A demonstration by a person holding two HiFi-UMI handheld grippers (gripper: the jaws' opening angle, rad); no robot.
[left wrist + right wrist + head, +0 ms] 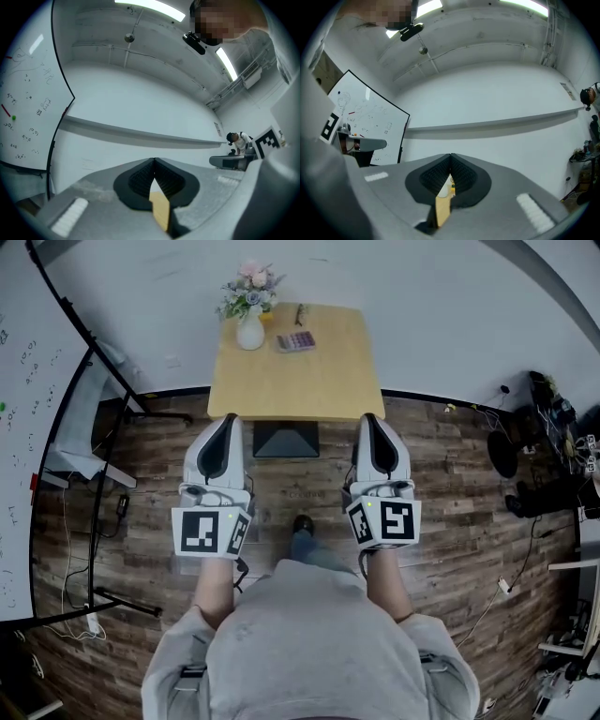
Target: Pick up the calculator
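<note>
The calculator (296,341) lies flat at the back of a small wooden table (300,381), just right of a white vase (250,332) of flowers. My left gripper (228,417) and right gripper (371,416) are held side by side over the wood floor, their tips at the table's near edge, well short of the calculator. Both are shut with nothing between the jaws. In the left gripper view the shut jaws (154,160) point at a white wall, with a sliver of tabletop (161,208) below them. The right gripper view (451,155) shows the same, with the vase (443,191) in the gap.
A whiteboard (28,427) on a black stand (112,601) fills the left side. Cables and dark equipment (548,456) crowd the floor at right. A thin dark object (300,313) lies behind the calculator. A dark base (286,439) sits under the table's front.
</note>
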